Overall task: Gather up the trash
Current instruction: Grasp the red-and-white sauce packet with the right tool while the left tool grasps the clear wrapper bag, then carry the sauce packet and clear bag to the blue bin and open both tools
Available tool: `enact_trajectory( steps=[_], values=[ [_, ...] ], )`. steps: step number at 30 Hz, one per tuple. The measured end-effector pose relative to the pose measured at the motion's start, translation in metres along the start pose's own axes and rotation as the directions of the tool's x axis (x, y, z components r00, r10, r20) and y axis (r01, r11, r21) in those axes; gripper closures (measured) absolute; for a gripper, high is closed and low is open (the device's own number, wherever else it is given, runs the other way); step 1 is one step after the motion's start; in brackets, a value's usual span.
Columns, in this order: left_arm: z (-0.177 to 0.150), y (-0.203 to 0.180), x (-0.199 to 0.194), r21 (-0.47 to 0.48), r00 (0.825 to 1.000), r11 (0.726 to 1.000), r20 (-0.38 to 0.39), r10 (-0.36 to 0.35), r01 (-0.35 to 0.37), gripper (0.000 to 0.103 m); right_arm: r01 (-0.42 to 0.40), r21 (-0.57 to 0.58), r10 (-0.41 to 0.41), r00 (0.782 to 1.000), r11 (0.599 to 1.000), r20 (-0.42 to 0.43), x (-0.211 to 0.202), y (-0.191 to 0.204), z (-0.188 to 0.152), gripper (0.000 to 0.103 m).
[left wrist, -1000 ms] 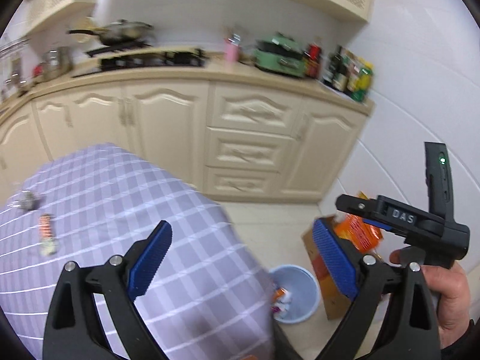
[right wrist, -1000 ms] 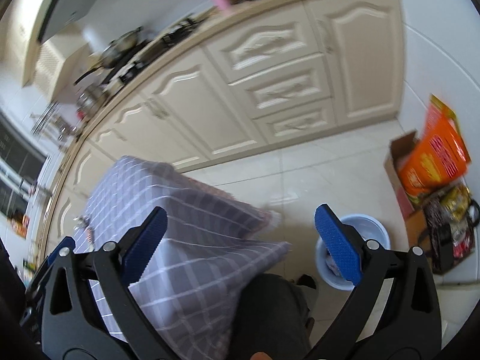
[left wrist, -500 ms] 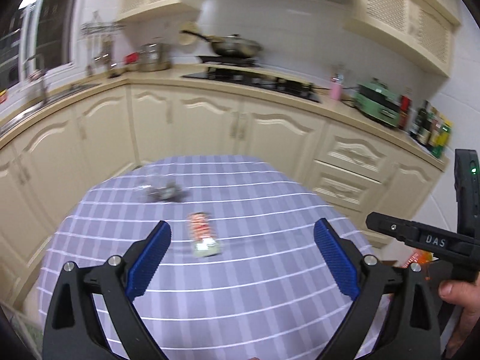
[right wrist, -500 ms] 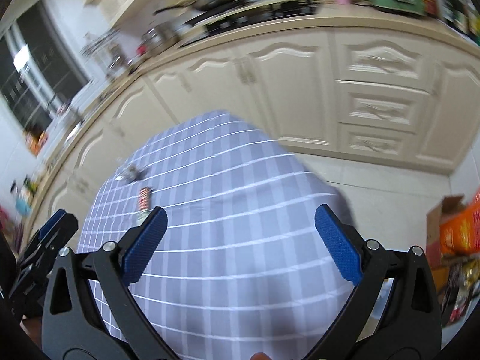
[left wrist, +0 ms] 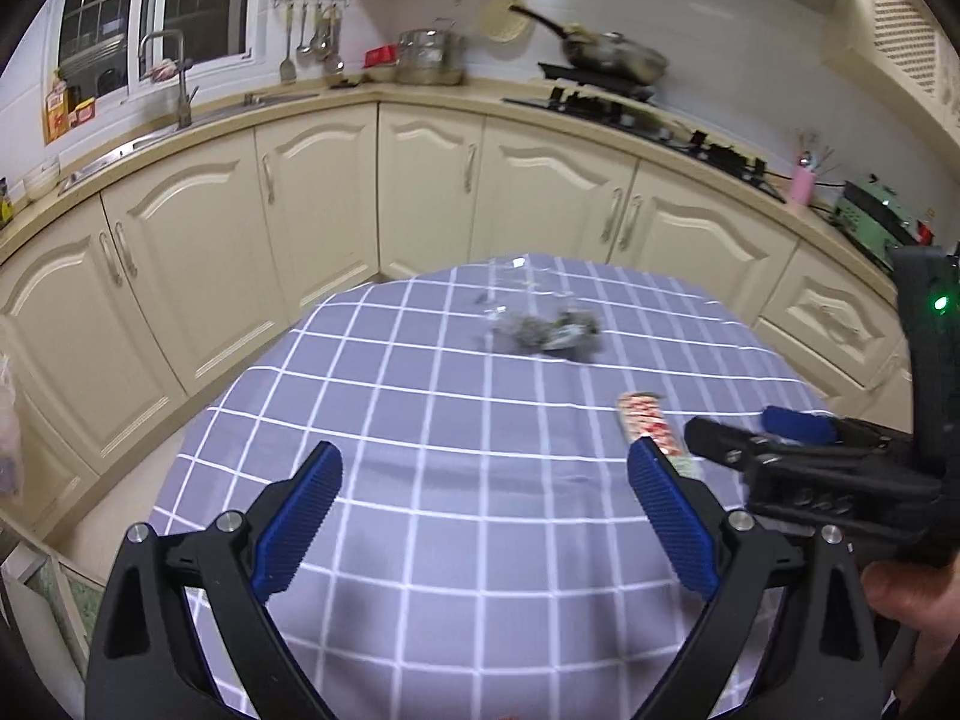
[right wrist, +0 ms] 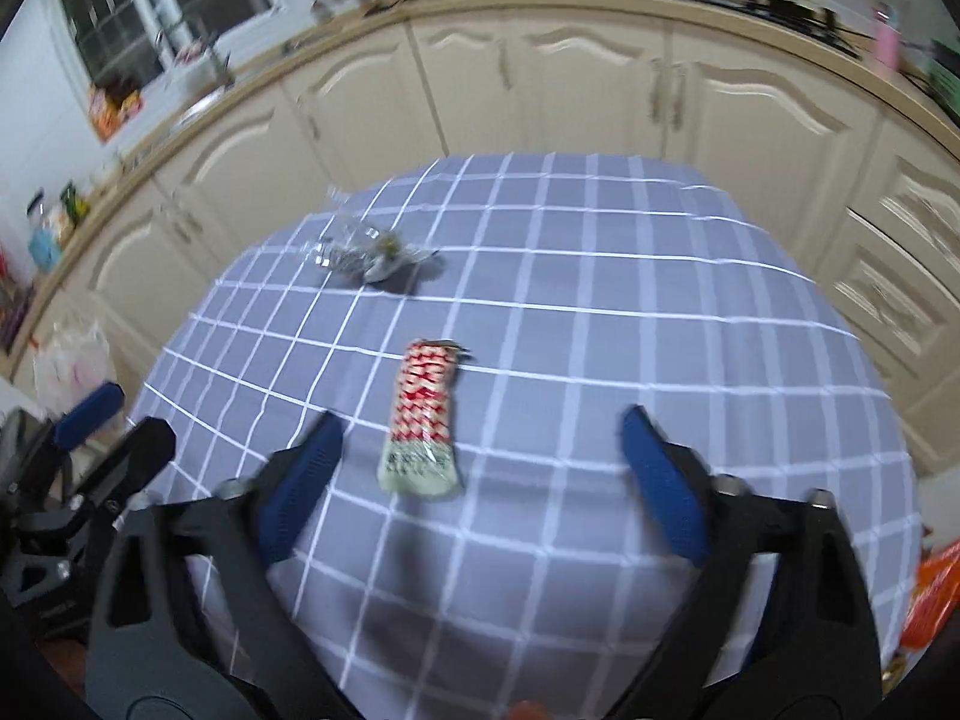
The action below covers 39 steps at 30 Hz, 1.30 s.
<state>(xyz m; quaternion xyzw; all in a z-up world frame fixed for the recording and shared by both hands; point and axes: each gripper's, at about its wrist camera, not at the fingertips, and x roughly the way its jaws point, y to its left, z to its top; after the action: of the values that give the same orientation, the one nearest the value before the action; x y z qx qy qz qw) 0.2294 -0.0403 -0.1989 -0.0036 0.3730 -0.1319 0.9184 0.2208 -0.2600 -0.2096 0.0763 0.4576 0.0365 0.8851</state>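
A red-and-white snack wrapper (right wrist: pixel 423 420) lies flat on the grey checked tablecloth (right wrist: pixel 600 312); it also shows in the left wrist view (left wrist: pixel 648 423), partly behind the right gripper. A crumpled clear wrapper (right wrist: pixel 366 255) lies farther back, and shows in the left wrist view (left wrist: pixel 549 330). My right gripper (right wrist: pixel 480 474) is open and empty, just above the table, the snack wrapper between its jaws nearer the left one. My left gripper (left wrist: pixel 486 516) is open and empty over the table's near left part.
Cream kitchen cabinets (left wrist: pixel 420 192) curve around behind the table, with a sink, pots and a stove on the counter (left wrist: pixel 600 102). An orange bag (right wrist: pixel 930 600) sits on the floor at the right. A white plastic bag (right wrist: pixel 66 360) sits at the left.
Both grippers have swung left from the floor bin and cabinets to face the table. The two wrappers have come closer and now lie ahead of the open jaws.
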Motion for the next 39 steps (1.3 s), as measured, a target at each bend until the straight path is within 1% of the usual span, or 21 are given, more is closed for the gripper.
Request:
enact_trajectory(
  steps=[2, 3, 4, 5, 7, 8, 10, 12, 17, 19, 22, 23, 24, 25, 26, 27, 31, 34, 39],
  values=[
    [0.004, 0.003, 0.012, 0.002, 1.0, 1.0, -0.01, 0.012, -0.012, 0.009, 0.004, -0.042, -0.005, 0.999, 0.999, -0.035, 0.016, 0.01, 0.0, 0.054],
    [0.006, 0.001, 0.017, 0.006, 1.0, 1.0, -0.013, 0.014, -0.014, 0.009, 0.014, -0.062, -0.016, 0.999, 0.998, -0.037, 0.02, 0.013, -0.001, 0.058],
    [0.009, 0.0, 0.024, 0.015, 1.0, 1.0, -0.018, 0.015, -0.015, 0.009, 0.024, -0.08, -0.026, 0.999, 0.997, -0.022, 0.02, 0.015, -0.001, 0.061],
    [0.01, -0.004, 0.028, 0.023, 1.0, 1.0, -0.022, 0.018, -0.017, 0.009, 0.018, -0.094, -0.02, 1.0, 0.995, -0.017, 0.021, 0.017, -0.001, 0.07],
    [0.014, -0.011, 0.041, 0.049, 0.999, 0.999, -0.036, 0.021, -0.019, 0.009, 0.005, -0.087, -0.006, 1.0, 0.996, -0.013, 0.02, 0.011, 0.0, 0.082],
    [0.016, -0.015, 0.047, 0.059, 0.999, 0.998, -0.041, 0.023, -0.021, 0.009, 0.0, -0.082, -0.001, 1.0, 0.997, -0.012, 0.02, 0.007, 0.001, 0.086],
    [0.022, -0.023, 0.058, 0.085, 0.999, 0.996, -0.047, 0.025, -0.021, 0.009, 0.004, -0.072, -0.004, 1.0, 0.997, -0.004, 0.021, 0.001, 0.003, 0.088],
    [0.028, -0.033, 0.072, 0.111, 0.998, 0.994, -0.055, 0.03, -0.024, 0.009, 0.001, -0.037, -0.001, 1.0, 0.999, 0.007, 0.019, -0.013, 0.005, 0.088],
    [0.048, -0.054, 0.107, 0.133, 0.996, 0.991, -0.079, 0.039, -0.028, 0.009, -0.012, 0.027, 0.011, 1.0, 1.0, 0.025, 0.013, -0.043, 0.008, 0.088],
    [0.055, -0.063, 0.119, 0.155, 0.995, 0.987, -0.083, 0.049, -0.036, 0.009, -0.022, 0.044, 0.021, 0.999, 0.999, 0.03, 0.011, -0.05, 0.007, 0.088],
    [0.061, -0.076, 0.139, 0.198, 0.992, 0.978, -0.087, 0.088, -0.069, 0.009, -0.033, 0.063, 0.031, 0.999, 0.997, 0.032, 0.008, -0.059, 0.004, 0.088],
    [0.061, -0.077, 0.142, 0.198, 0.993, 0.979, -0.089, 0.075, -0.057, 0.01, -0.037, 0.066, 0.035, 0.999, 0.997, 0.033, 0.007, -0.061, 0.003, 0.088],
    [0.062, -0.076, 0.141, 0.185, 0.994, 0.982, -0.089, 0.061, -0.044, 0.012, -0.038, 0.067, 0.035, 0.999, 0.997, 0.035, 0.005, -0.061, 0.002, 0.088],
    [0.062, -0.074, 0.139, 0.171, 0.995, 0.985, -0.088, 0.041, -0.025, 0.027, -0.04, 0.071, 0.038, 0.999, 0.997, 0.038, 0.002, -0.063, 0.0, 0.088],
    [0.062, -0.072, 0.138, 0.154, 0.994, 0.988, -0.107, 0.014, 0.003, 0.027, -0.043, 0.076, 0.04, 0.998, 0.996, 0.039, 0.0, -0.066, -0.001, 0.088],
    [0.061, -0.07, 0.136, 0.14, 0.994, 0.99, -0.11, -0.002, 0.018, 0.028, -0.045, 0.081, 0.041, 0.998, 0.996, 0.043, -0.003, -0.068, -0.002, 0.088],
    [0.05, -0.07, 0.121, 0.13, 0.993, 0.991, -0.115, -0.023, 0.038, 0.028, -0.045, 0.099, 0.039, 0.997, 0.994, 0.064, -0.021, -0.072, -0.009, 0.088],
    [0.043, -0.073, 0.1, 0.118, 0.994, 0.991, -0.096, -0.045, 0.056, 0.028, -0.04, 0.118, 0.03, 0.996, 0.992, 0.085, -0.042, -0.076, -0.019, 0.088],
    [0.028, -0.084, 0.049, 0.118, 0.995, 0.989, -0.046, -0.086, 0.09, 0.028, -0.03, 0.147, 0.01, 0.991, 0.989, 0.132, -0.082, -0.085, -0.038, 0.088]
  ],
)
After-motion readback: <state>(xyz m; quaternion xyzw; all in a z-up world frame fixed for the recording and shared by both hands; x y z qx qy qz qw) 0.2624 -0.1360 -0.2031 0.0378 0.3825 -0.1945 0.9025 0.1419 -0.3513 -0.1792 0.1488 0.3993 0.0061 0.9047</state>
